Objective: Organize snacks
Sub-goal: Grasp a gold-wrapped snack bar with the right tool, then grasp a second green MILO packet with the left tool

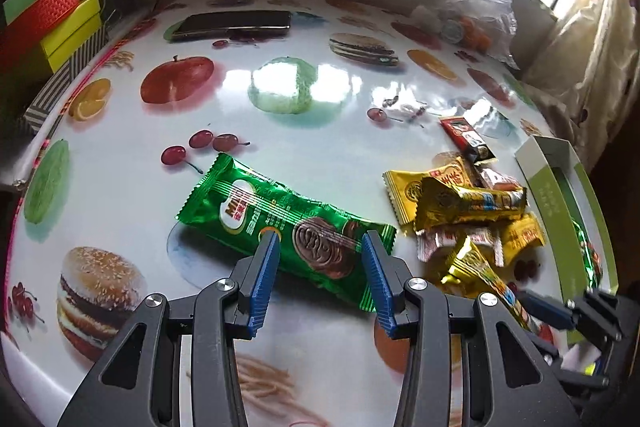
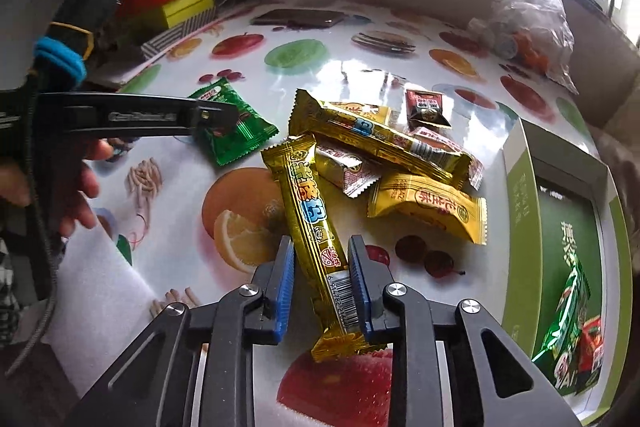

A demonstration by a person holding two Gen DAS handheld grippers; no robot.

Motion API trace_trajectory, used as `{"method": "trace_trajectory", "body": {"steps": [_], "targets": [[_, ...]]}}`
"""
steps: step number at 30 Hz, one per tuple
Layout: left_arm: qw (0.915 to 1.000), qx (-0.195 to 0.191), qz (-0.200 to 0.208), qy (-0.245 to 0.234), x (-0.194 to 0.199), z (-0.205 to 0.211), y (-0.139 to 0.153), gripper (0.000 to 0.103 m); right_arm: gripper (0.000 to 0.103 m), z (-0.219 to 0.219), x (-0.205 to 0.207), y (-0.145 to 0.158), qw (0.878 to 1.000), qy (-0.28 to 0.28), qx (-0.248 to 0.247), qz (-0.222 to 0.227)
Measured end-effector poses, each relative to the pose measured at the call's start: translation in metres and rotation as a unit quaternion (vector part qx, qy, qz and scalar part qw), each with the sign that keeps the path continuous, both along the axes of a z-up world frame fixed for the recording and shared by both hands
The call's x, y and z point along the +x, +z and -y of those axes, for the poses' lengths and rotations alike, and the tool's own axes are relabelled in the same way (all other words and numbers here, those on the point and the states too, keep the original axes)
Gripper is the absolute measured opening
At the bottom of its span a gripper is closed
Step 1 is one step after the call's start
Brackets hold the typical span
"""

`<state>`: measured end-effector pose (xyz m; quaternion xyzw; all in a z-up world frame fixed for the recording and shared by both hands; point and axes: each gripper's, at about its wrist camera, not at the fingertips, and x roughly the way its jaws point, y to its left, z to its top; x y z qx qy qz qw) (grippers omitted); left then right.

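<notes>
A long green biscuit pack [image 1: 280, 211] lies slanted on the fruit-printed table. My left gripper [image 1: 321, 235] hangs open just over its near end, a blue pad on either side, neither pressing. A gold snack stick [image 2: 312, 211] runs between the pads of my right gripper [image 2: 321, 241], which is shut on its lower end. The same stick [image 1: 488, 275] shows in the left wrist view, leading to the right gripper [image 1: 560, 311]. Behind it lies a pile of yellow and gold packets [image 2: 428, 207]. A green-and-white box [image 2: 520, 187] at the right holds a green pack [image 2: 572, 315].
A phone [image 1: 236, 23] lies at the table's far side, a plastic bag [image 1: 480, 7] with items at the far right. Coloured boxes [image 1: 52, 15] are stacked along the left edge. A dark red packet [image 2: 426, 107] sits beyond the pile. A hand [image 2: 80, 187] holds the left gripper.
</notes>
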<state>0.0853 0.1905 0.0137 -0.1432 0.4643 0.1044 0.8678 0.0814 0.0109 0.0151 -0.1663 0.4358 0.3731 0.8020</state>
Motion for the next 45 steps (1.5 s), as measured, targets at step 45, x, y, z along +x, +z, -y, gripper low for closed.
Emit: {"method": "trace_trajectory", "body": {"steps": [45], "targets": [[0.9981, 0.03, -0.033, -0.043, 0.031, 0.009, -0.011, 0.056, 0.025, 0.006, 0.008, -0.002, 0.998, -0.048, 0.023, -0.02]]}}
